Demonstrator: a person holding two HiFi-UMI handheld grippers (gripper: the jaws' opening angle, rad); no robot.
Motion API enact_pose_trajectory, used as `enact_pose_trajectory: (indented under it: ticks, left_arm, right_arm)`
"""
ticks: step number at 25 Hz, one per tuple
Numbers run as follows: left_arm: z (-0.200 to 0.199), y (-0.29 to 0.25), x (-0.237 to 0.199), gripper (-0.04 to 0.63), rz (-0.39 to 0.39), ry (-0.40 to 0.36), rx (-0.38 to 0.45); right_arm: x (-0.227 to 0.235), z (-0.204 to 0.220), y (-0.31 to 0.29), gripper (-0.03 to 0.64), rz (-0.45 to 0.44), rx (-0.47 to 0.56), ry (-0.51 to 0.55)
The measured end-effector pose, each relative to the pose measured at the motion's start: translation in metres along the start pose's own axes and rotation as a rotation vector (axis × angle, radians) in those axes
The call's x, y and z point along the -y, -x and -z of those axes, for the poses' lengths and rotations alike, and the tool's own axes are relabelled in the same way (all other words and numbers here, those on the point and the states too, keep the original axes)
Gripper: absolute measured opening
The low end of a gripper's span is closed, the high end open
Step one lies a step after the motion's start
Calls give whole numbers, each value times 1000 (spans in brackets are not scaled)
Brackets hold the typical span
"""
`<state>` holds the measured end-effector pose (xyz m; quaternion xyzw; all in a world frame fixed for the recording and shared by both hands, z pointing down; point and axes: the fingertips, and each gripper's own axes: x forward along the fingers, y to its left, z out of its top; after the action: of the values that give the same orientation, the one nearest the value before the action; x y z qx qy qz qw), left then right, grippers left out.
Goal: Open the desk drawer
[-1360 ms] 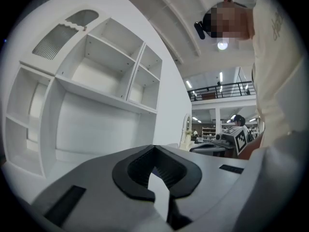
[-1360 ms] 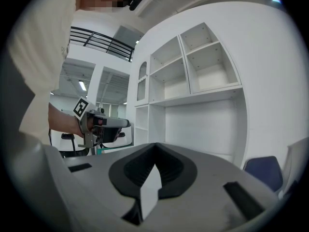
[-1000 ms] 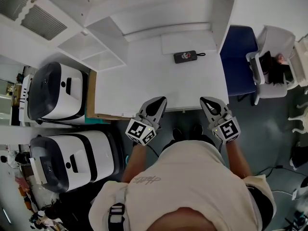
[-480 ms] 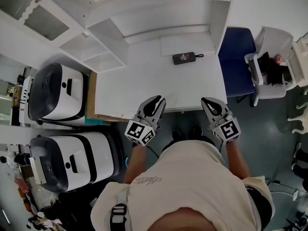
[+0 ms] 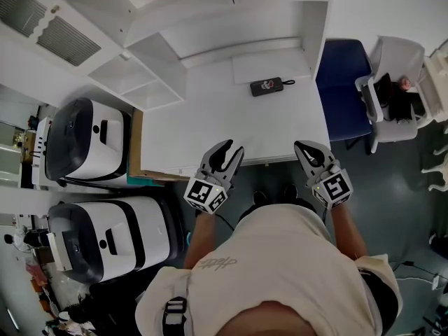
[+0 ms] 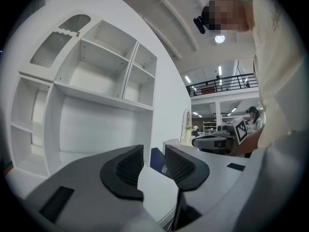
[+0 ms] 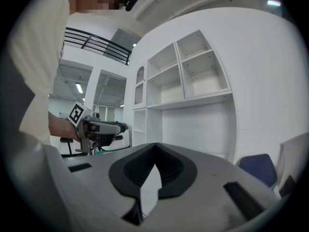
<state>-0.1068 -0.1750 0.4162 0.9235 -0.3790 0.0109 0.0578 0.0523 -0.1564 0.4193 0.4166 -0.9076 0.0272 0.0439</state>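
As seen from above, starts at the left with two white-and-black machines point(image 5: 85, 140) on the floor, one far and one near, just beside the left end of a white desk point(image 5: 210, 110). Continues along the far side with white shelving point(image 5: 133, 72), its compartments bare. Shows a flat white sheet point(image 5: 271, 64) far right on the desk top, and a black device point(image 5: 267, 86) just near of it, cord end pointing right. Hides the desk drawer: shows only the top's near edge from above, and cannot be made out in either gripper view.

Finds the left gripper point(image 5: 229, 148) at that near edge, left of the middle, pointing level across the top. Is opening its jaws, pads point(image 6: 126, 166) apart, with nothing between them; only bare desk top and a strip of blue chair beyond.

Finds the right gripper point(image 5: 305, 146) at the same edge, well apart to the right, near the desk's right corner. Has its jaws closed, tips touching, gripping nothing.

Ends at the right with a blue chair point(image 5: 343, 82) beside the desk and a white chair point(image 5: 395, 68) farther right.
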Motion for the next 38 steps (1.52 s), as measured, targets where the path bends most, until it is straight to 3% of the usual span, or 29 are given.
enact_pose_trajectory:
  ticks: [4, 10, 20, 24, 30, 38]
  left_arm:
    - [-9, 2, 8, 141, 38, -30, 20]
    - [1, -5, 30, 140, 117, -114, -41]
    - [29, -14, 42, 138, 141, -104, -95]
    - [55, -17, 41, 138, 132, -44, -134]
    - [114, -21, 33, 138, 100, 109, -220]
    - [189, -25, 27, 138, 41, 164, -349]
  right_arm:
    - [-2, 1, 3, -3, 0, 8, -14]
    - [-6, 3, 8, -3, 9, 18, -33]
    - [0, 3, 14, -3, 26, 23, -36]
    - [1, 7, 19, -3, 15, 12, -33]
    - [6, 28, 24, -3, -7, -26, -65]
    - [22, 61, 17, -3, -48, -68, -58]
